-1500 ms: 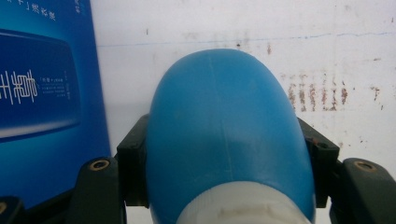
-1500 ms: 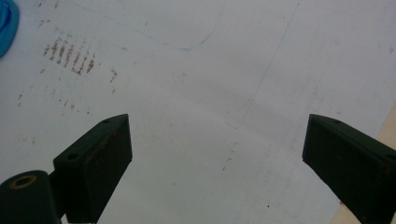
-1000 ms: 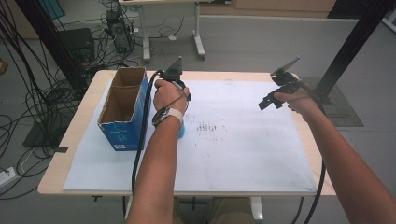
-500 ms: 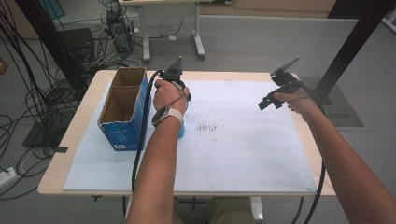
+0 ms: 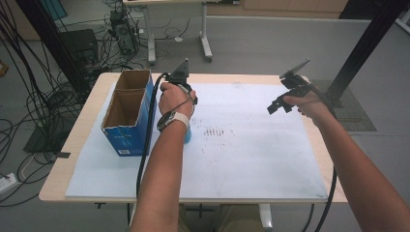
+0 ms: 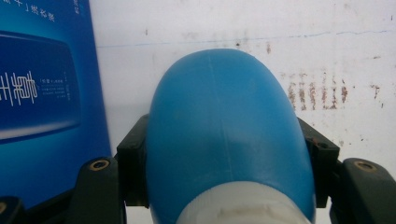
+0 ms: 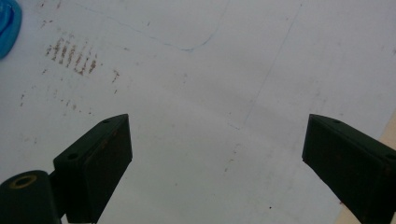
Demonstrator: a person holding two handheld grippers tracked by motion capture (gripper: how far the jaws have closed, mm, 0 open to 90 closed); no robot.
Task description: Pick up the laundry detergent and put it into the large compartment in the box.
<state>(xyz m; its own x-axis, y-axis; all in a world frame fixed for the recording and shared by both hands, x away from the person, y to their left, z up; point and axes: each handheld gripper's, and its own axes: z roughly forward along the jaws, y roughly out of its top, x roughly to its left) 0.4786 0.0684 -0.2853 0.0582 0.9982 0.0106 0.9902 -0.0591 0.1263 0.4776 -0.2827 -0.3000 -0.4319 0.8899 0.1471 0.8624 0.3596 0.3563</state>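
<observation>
A blue bottle [image 6: 224, 107] with a white neck is clamped between the black jaws of my left gripper [image 6: 229, 156], which is shut on its sides. In the high view a bit of the blue bottle [image 5: 187, 136] peeks out beneath the left wrist, just right of the blue cardboard box [image 5: 126, 137]. My right gripper [image 7: 215, 158] hangs open above the white sheet [image 7: 210, 84] with nothing between its jaws. In the high view that right gripper [image 5: 279, 104] is over the sheet's far right part.
The open-topped box [image 6: 42, 93] stands close to the left of the bottle, its cavity split in two. Brown stains [image 5: 215, 133] mark the white sheet [image 5: 251, 164] near its middle. The wooden table edge [image 5: 84, 121] borders the sheet. Cables and a black post [image 5: 360, 53] surround the table.
</observation>
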